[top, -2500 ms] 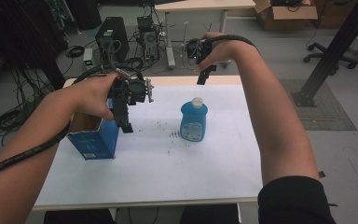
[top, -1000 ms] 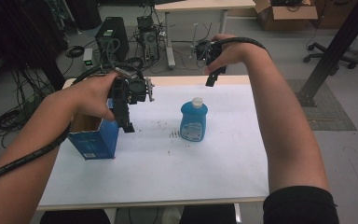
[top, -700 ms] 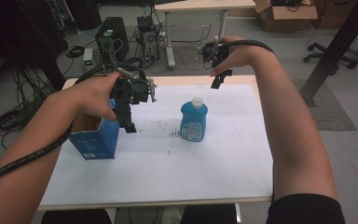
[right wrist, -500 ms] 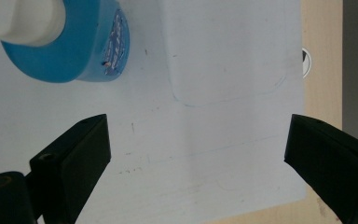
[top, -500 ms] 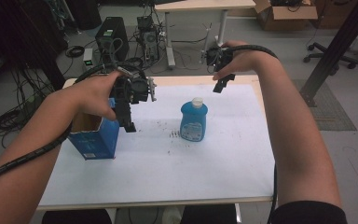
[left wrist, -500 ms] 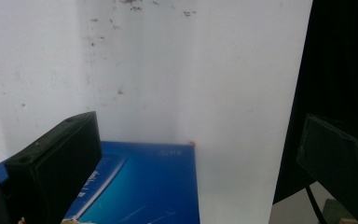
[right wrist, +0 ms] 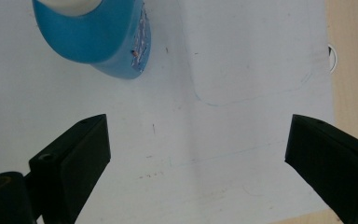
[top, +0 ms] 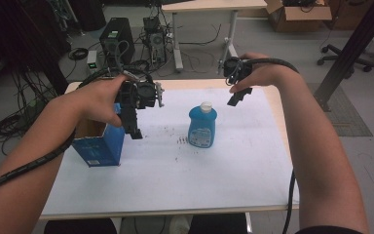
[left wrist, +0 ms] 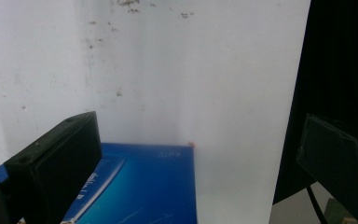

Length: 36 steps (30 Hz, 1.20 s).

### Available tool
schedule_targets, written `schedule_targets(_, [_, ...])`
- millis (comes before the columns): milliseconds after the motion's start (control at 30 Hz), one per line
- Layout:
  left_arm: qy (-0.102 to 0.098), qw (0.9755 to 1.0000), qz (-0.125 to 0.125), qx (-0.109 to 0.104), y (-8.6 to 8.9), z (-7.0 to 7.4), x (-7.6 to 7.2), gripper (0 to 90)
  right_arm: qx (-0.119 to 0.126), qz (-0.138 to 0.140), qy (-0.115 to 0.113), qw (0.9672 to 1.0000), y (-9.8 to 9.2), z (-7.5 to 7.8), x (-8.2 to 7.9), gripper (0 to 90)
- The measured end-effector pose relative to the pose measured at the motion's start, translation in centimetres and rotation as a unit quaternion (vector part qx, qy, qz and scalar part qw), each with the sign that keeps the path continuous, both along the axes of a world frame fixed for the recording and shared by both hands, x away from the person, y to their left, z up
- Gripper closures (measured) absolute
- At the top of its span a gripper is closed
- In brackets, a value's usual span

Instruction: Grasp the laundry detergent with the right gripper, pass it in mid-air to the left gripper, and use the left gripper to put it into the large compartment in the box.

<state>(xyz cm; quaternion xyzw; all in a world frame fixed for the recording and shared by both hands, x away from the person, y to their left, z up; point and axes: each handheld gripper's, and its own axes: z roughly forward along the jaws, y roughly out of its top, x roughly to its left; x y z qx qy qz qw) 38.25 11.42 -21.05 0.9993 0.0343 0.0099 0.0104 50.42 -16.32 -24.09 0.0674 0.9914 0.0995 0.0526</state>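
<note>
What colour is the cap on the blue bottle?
White: the blue plastic bottle has a white cap, clearest in the high view.

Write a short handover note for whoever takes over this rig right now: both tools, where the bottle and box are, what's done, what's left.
Left tool: open, empty, held above the table beside the open blue box, which stands at the table's left.
Right tool: open, empty, in the air to the right of and beyond the blue bottle.
Bottle: upright mid-table, white cap on, untouched.
Done: nothing gripped or moved yet.
Left: likely bring the right tool down to the bottle and grasp it; the box may be where it goes.
</note>
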Motion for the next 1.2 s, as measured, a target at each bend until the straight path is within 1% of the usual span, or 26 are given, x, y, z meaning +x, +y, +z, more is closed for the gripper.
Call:
schedule_targets(100, [0.001, 1.0000, -0.003, 0.000, -0.1, -0.2, -0.1, 0.2, 0.014, -0.001, 0.007, 0.9999, -0.4, -0.6, -0.4, 6.8])
schedule_targets(233, [0.001, 1.0000, -0.005, -0.001, -0.2, -0.3, -0.2, 0.2, 0.025, 0.000, 0.013, 0.9996, -0.7, -1.3, -0.9, 6.6])
schedule_targets(267, [0.001, 1.0000, -0.006, -0.001, -0.2, -0.4, -0.2, 0.2, 0.031, -0.001, 0.016, 0.9994, -0.9, -1.7, -1.1, 6.4])
schedule_targets(300, [0.001, 1.0000, -0.005, -0.002, -0.2, -0.4, -0.2, 0.2, 0.031, -0.001, 0.016, 0.9994, -0.9, -1.7, -1.1, 6.4])
schedule_targets(400, [0.002, 1.0000, -0.006, -0.002, -0.1, -0.6, -0.1, 0.1, 0.037, 0.000, 0.021, 0.9991, -1.2, -2.4, -1.5, 6.3])
schedule_targets(467, [0.003, 1.0000, -0.006, -0.003, 0.0, -0.7, -0.2, 0.2, 0.036, -0.001, 0.023, 0.9991, -1.3, -2.7, -1.7, 6.2])
schedule_targets(567, [0.004, 1.0000, -0.006, -0.004, 0.0, -0.9, -0.3, 0.2, 0.051, 0.000, 0.025, 0.9984, -1.4, -3.3, -2.1, 6.0])
schedule_targets(633, [0.004, 1.0000, -0.005, -0.005, 0.1, -0.9, -0.3, 0.2, 0.053, 0.000, 0.024, 0.9983, -1.4, -3.4, -2.2, 6.0])
schedule_targets(733, [0.003, 0.9999, -0.005, -0.008, 0.0, -0.9, -0.3, 0.2, 0.066, 0.000, 0.022, 0.9976, -1.5, -3.9, -2.5, 5.9])
schedule_targets(767, [0.003, 1.0000, -0.006, -0.007, 0.0, -0.9, -0.3, 0.2, 0.074, 0.000, 0.021, 0.9970, -1.6, -4.0, -2.6, 5.8])
schedule_targets(867, [0.004, 1.0000, -0.005, -0.006, -0.1, -0.9, -0.3, 0.2, 0.086, -0.001, 0.021, 0.9961, -1.8, -4.3, -2.9, 5.7])
schedule_targets(900, [0.003, 1.0000, -0.007, -0.005, -0.1, -0.9, -0.3, 0.2, 0.095, -0.002, 0.020, 0.9953, -2.0, -4.6, -3.1, 5.6])
schedule_targets(967, [0.005, 1.0000, -0.005, -0.006, -0.1, -1.0, -0.3, 0.1, 0.096, -0.004, 0.020, 0.9952, -2.0, -4.7, -3.2, 5.4])
schedule_targets(1033, [0.005, 1.0000, -0.005, -0.006, -0.2, -1.1, -0.3, 0.2, 0.111, -0.003, 0.021, 0.9936, -2.3, -5.2, -3.4, 5.5])
schedule_targets(1133, [0.007, 1.0000, -0.005, -0.002, -0.2, -1.2, -0.2, 0.2, 0.113, -0.008, 0.021, 0.9933, -2.4, -5.7, -3.5, 5.4])
schedule_targets(1167, [0.007, 1.0000, -0.005, -0.001, -0.2, -1.3, -0.2, 0.2, 0.121, -0.006, 0.020, 0.9925, -2.5, -5.9, -3.5, 5.4])
schedule_targets(1200, [0.007, 1.0000, -0.005, -0.001, -0.2, -1.3, -0.2, 0.2, 0.123, -0.007, 0.021, 0.9922, -2.5, -6.0, -3.5, 5.4])
